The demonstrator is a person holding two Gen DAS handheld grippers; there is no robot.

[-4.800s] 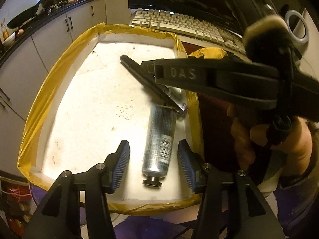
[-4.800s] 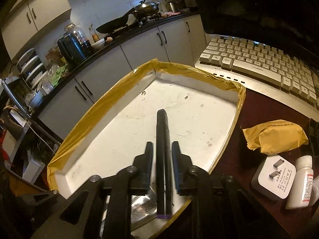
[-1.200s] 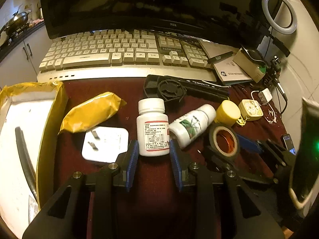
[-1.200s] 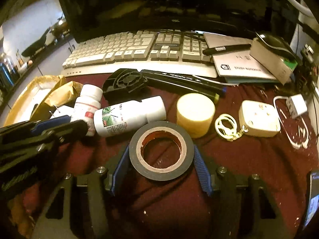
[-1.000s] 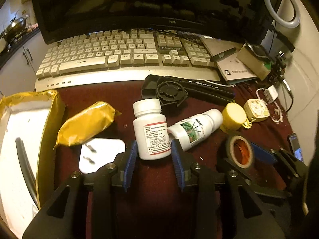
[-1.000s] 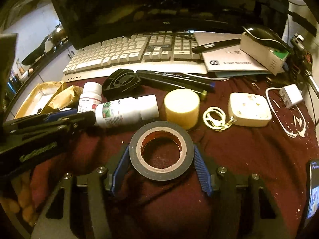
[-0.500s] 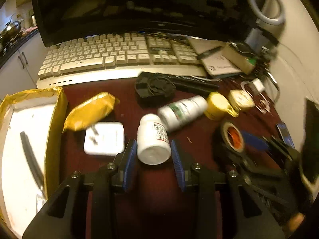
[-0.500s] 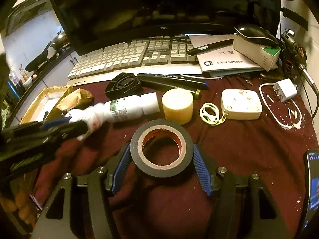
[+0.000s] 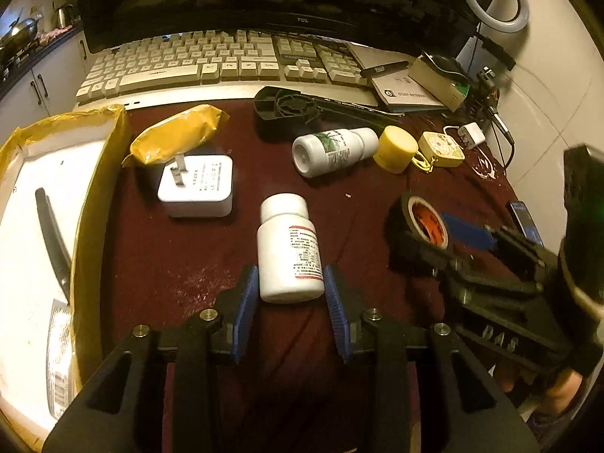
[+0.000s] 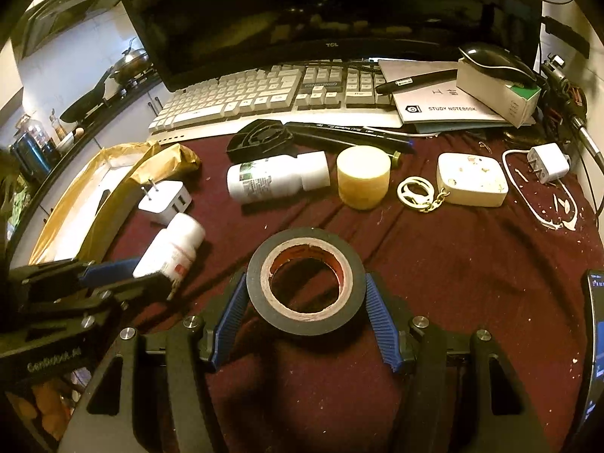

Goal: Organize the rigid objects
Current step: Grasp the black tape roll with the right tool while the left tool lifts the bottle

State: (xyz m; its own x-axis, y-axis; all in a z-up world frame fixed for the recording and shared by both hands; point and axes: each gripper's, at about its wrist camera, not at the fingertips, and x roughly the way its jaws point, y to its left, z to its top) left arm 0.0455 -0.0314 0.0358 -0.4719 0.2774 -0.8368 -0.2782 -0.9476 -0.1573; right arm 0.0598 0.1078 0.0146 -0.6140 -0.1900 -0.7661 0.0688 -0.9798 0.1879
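A white pill bottle (image 9: pixel 288 249) lies cap-away over the dark red cloth, its base between the blue pads of my left gripper (image 9: pixel 290 302). The jaws are opening, and the pads still touch the bottle's sides. In the right wrist view the same bottle (image 10: pixel 171 245) leans out of the left gripper (image 10: pixel 124 275). My right gripper (image 10: pixel 305 313) is shut on a black tape roll (image 10: pixel 305 290), held flat just above the cloth. The roll (image 9: pixel 422 222) also shows at the right of the left wrist view. The white box with yellow-taped walls (image 9: pixel 94 188) holds a black pen (image 9: pixel 53 234).
On the cloth lie a white plug adapter (image 9: pixel 196 188), a yellow packet (image 9: pixel 177 132), a second white bottle on its side (image 10: pixel 275 181), a yellow cap (image 10: pixel 362 177) and a white charger box (image 10: pixel 472 177). A keyboard (image 10: pixel 264 90), monitor, notebook and black fan tool line the back. A phone (image 10: pixel 596 339) sits at the right edge.
The pill bottle in the left gripper tipped from upright to lying with its cap pointing away, and the left gripper shifted toward the box. The right gripper kept its hold on the tape roll.
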